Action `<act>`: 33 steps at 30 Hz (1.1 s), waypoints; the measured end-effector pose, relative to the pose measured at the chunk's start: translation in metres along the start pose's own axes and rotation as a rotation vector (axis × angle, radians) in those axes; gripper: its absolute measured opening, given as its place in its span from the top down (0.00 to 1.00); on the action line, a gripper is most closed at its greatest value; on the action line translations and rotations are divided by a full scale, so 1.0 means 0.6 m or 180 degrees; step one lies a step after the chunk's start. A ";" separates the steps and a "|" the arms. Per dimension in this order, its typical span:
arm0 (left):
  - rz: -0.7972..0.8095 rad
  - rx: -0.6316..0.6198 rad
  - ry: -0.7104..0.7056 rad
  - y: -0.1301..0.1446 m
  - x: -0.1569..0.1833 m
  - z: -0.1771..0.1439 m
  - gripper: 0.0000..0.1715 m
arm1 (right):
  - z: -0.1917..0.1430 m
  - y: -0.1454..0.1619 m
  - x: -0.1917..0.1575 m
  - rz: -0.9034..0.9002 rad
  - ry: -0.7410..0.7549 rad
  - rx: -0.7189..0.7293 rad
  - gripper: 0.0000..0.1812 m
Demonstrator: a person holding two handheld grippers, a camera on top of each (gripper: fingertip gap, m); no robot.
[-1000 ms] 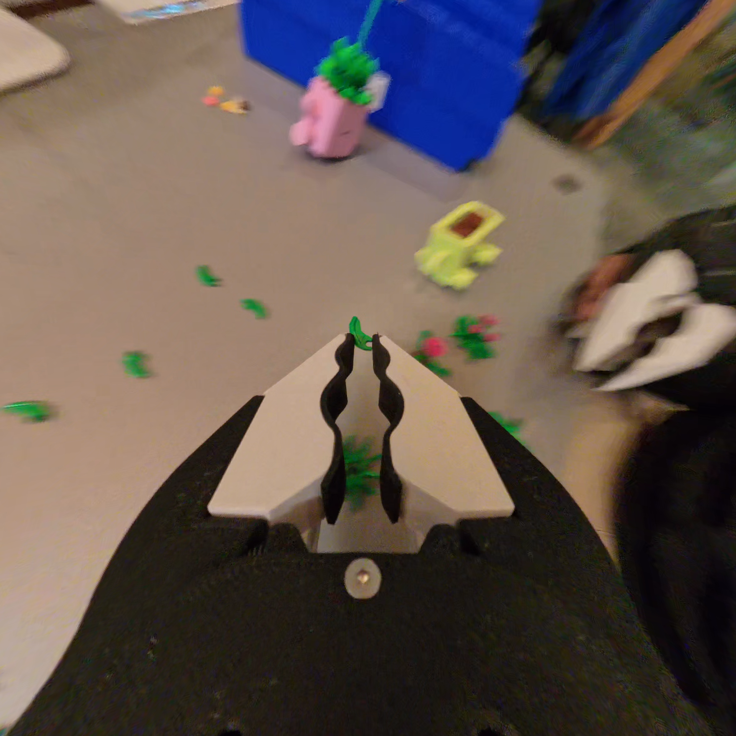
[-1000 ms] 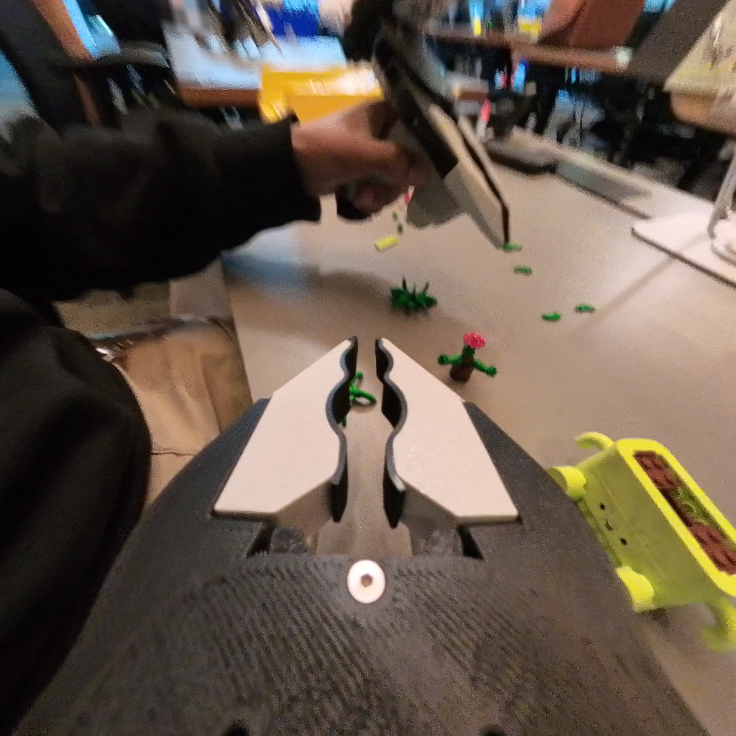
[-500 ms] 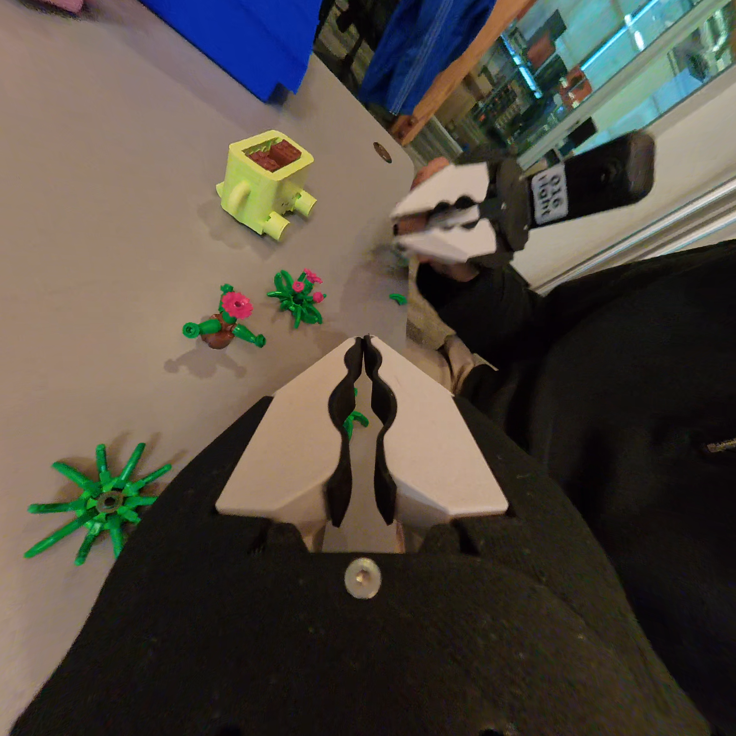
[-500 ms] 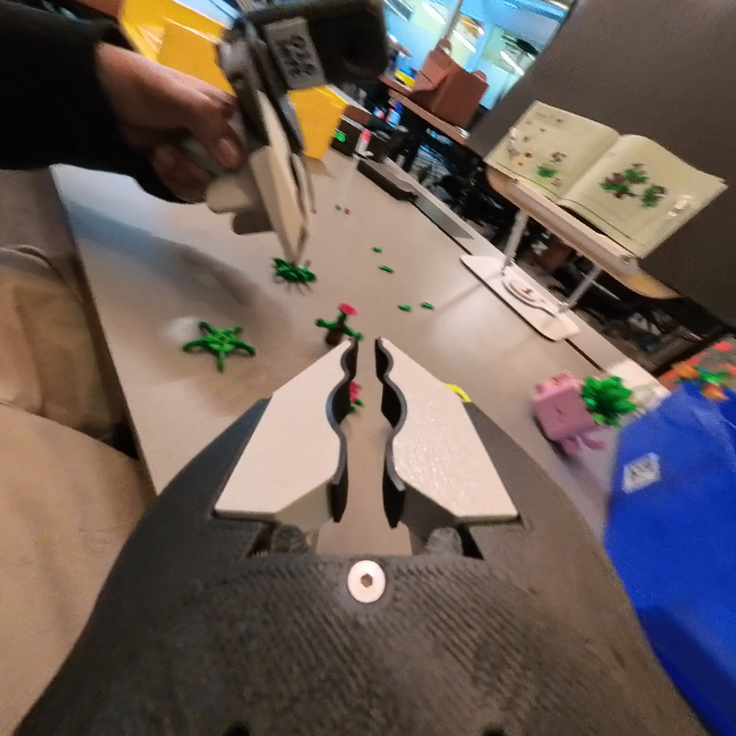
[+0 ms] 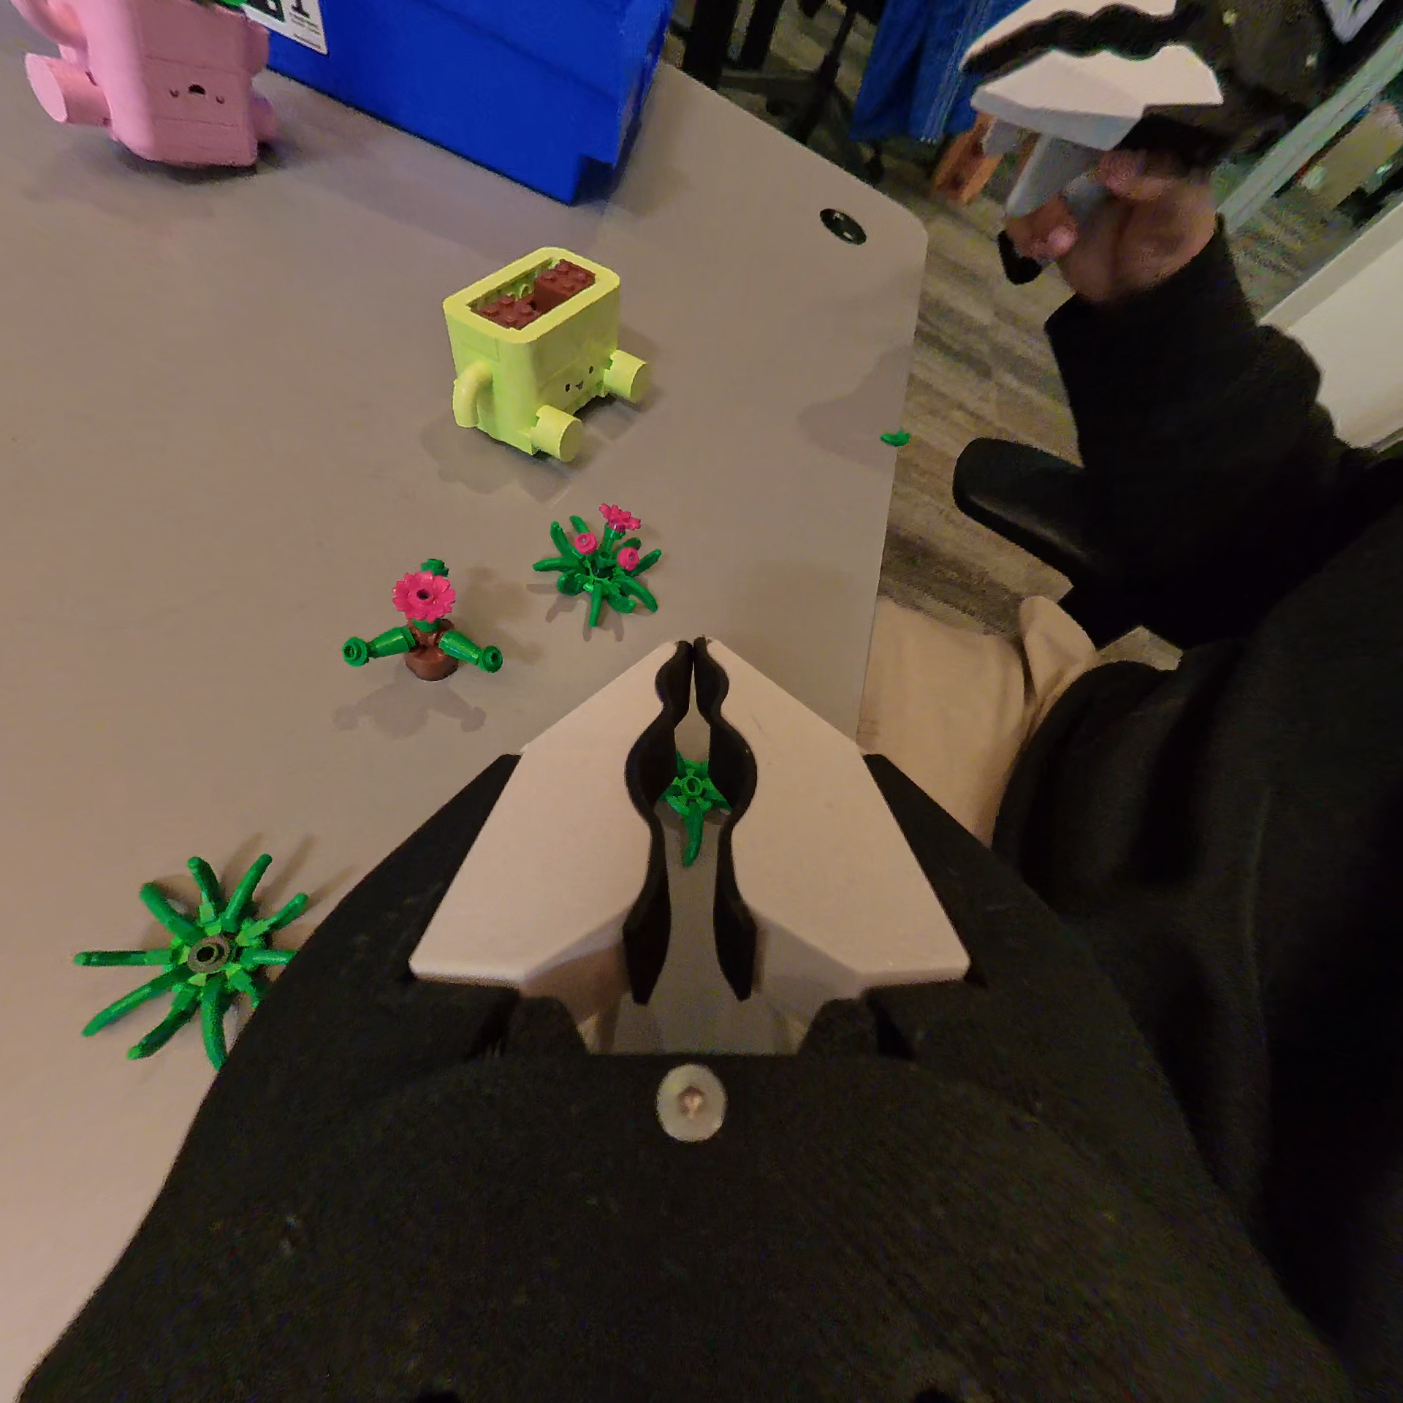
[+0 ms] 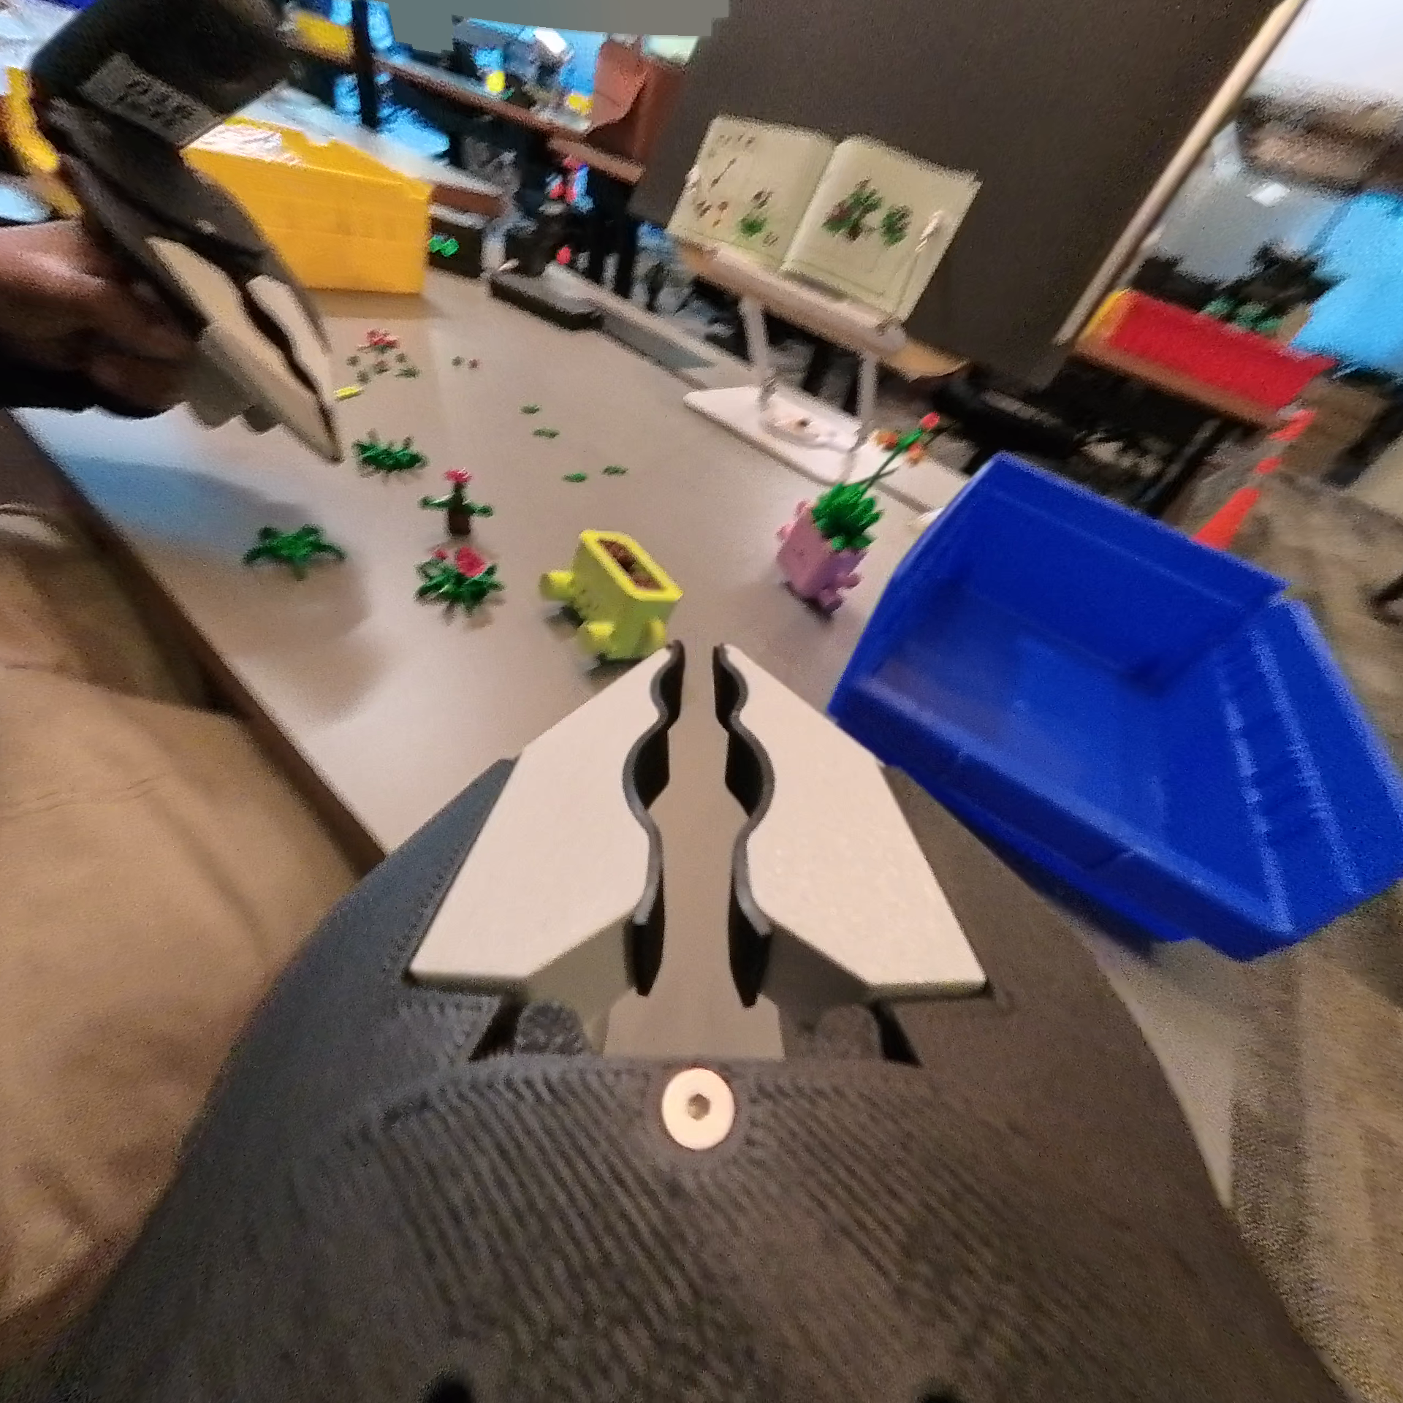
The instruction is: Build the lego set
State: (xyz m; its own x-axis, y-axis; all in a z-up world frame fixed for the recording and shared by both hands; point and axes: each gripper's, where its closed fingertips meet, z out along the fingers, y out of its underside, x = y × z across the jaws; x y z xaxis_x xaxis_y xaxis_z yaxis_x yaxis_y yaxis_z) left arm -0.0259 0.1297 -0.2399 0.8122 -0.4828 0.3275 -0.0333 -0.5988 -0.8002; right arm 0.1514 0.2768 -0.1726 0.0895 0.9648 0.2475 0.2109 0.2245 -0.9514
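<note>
My left gripper (image 5: 693, 645) is shut with its tips touching and nothing showing between them. It hovers over the table's near edge, above a small green leaf piece (image 5: 691, 797) seen through the finger gap. A lime pot (image 5: 531, 364) with brown bricks inside stands ahead. A pink-flowered stem (image 5: 425, 630), a leafy cluster with pink flowers (image 5: 600, 565) and a large spiky green plant (image 5: 201, 956) lie on the table. My right gripper (image 6: 696, 649) is empty, its jaws a narrow gap apart, held off the table's corner; it also shows in the left wrist view (image 5: 987, 57).
A pink pot (image 6: 824, 562) with green leaves stands beside a blue bin (image 6: 1101, 721). An open instruction book (image 6: 827, 205) on a stand and a yellow bin (image 6: 326, 220) are at the back. Loose green leaves (image 6: 592, 474) dot the grey table (image 5: 190, 455). A black armrest (image 5: 1017, 486) is right of it. One gripper's finger ends stand about 25 cm off the other's. My right tips are about 30 cm from the small green leaf piece (image 5: 691, 797), my left tips only 6 cm. It is also in sight in the right wrist view (image 6: 289, 537).
My left gripper held a green leaf at its tips a second ago; now the tips are shut with no leaf showing, and it has moved back to the near edge. The right gripper rose and swung right.
</note>
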 end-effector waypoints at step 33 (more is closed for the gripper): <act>0.0010 0.0518 0.0446 -0.036 0.077 0.014 0.96 | 0.034 0.096 -0.156 -0.0202 -0.1244 -0.0798 0.97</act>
State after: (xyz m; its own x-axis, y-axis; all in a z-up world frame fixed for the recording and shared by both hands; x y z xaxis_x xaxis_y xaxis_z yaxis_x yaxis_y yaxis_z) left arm 0.0176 0.1257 -0.2118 0.7229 -0.5754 0.3825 0.0681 -0.4916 -0.8682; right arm 0.1352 0.2024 -0.2544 -0.2945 0.9404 0.1703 0.4370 0.2910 -0.8511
